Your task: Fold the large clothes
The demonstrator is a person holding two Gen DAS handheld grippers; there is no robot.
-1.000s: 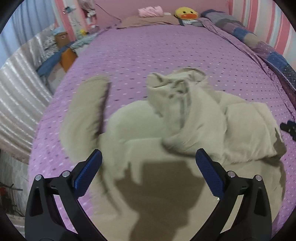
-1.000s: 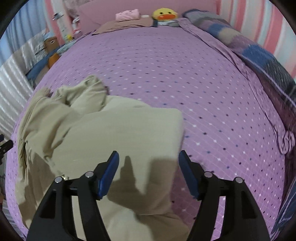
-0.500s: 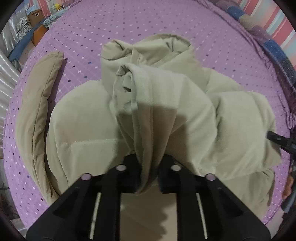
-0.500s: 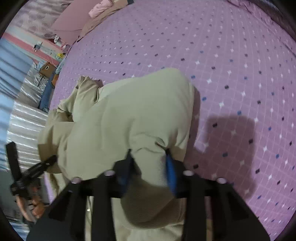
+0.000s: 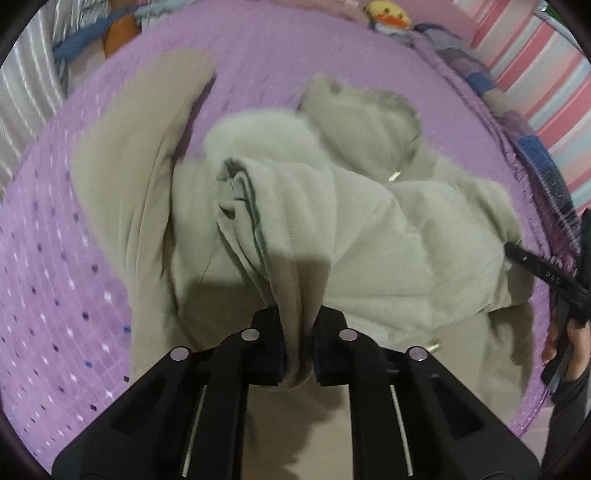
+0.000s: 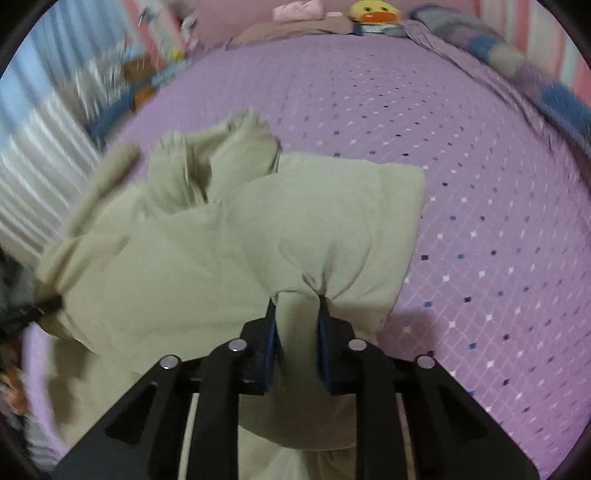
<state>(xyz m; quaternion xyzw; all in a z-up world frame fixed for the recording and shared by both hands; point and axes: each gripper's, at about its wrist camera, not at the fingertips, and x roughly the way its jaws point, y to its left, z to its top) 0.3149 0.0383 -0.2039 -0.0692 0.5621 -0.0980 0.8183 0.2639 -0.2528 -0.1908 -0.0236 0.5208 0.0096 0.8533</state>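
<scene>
A large beige padded jacket (image 5: 388, 236) lies crumpled on the purple dotted bedspread (image 5: 55, 258), one sleeve (image 5: 140, 155) stretched out to the left. My left gripper (image 5: 298, 332) pinches a thick fold of the jacket; its jaws are easing open with the cloth still pressed between them. In the right wrist view the jacket (image 6: 229, 251) spreads left of centre, and my right gripper (image 6: 297, 321) grips a bunched fold near its right edge, jaws likewise opening slightly around the fabric. The right gripper's tip (image 5: 535, 266) shows at the jacket's right side.
A yellow duck plush (image 6: 375, 11) and a pink folded cloth (image 6: 297, 9) lie by the headboard. A patchwork blanket (image 6: 517, 62) runs along the bed's right side. Boxes and clutter (image 6: 144, 81) stand off the left edge. A hand (image 5: 569, 347) holds the right gripper.
Both grippers stood open above the jacket a second ago; each has since come down and closed on a fold of it. The jacket is now bunched between them.
</scene>
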